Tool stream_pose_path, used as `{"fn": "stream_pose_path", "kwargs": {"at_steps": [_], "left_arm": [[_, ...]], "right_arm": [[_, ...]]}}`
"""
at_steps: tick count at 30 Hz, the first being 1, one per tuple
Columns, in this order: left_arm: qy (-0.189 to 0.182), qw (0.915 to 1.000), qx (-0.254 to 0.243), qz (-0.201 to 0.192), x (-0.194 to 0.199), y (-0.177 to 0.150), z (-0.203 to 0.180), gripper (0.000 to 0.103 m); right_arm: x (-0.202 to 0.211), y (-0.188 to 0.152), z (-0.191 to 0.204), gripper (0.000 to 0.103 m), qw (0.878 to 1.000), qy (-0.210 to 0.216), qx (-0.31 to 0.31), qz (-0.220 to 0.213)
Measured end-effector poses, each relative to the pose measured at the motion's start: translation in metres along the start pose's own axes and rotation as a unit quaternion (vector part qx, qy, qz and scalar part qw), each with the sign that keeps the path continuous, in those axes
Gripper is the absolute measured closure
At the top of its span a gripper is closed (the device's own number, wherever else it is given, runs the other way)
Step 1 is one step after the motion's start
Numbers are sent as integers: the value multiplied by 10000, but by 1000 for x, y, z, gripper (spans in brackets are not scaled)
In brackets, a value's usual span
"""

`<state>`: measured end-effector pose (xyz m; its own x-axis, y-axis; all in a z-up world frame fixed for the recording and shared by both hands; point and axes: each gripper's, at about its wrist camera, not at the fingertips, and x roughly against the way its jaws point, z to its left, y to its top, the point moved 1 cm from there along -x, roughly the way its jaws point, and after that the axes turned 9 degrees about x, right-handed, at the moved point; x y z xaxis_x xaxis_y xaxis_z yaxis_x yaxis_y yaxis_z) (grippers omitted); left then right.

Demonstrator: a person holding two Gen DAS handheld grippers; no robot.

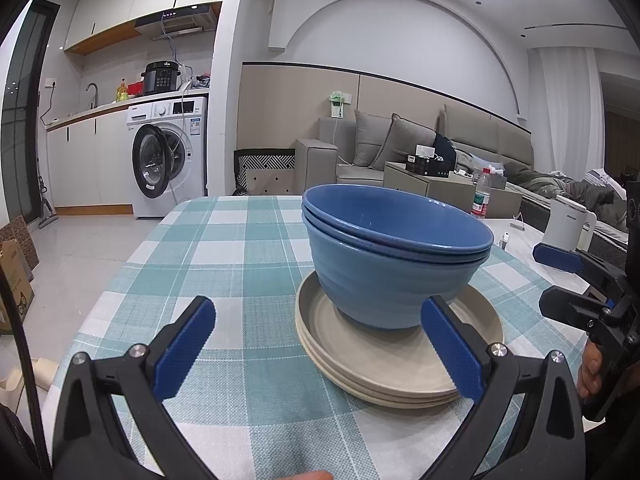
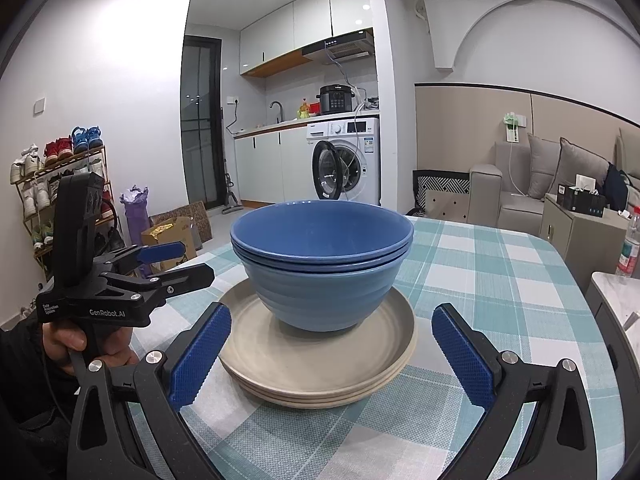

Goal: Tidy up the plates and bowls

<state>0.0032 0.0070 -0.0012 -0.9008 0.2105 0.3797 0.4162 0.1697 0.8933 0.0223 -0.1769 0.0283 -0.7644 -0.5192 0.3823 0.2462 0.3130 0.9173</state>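
Right wrist view: blue bowls nested, sitting on stacked beige plates mid-surface. Right gripper jaws apart, empty; left gripper likewise, beside the stack. Sorting looks done, nothing loose left in view.

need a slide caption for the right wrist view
Open right tongs face nested blue bowls stacked on beige plates on a checked tablecloth.
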Motion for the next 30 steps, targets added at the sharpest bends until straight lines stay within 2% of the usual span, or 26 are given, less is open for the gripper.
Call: {"fn": "stream_pose_path", "kwargs": {"at_steps": [30], "left_arm": [[6, 10000, 44, -5, 1, 0, 2, 0]], "right_arm": [[-2, 0, 1, 1, 10000, 28, -20, 10]]}}
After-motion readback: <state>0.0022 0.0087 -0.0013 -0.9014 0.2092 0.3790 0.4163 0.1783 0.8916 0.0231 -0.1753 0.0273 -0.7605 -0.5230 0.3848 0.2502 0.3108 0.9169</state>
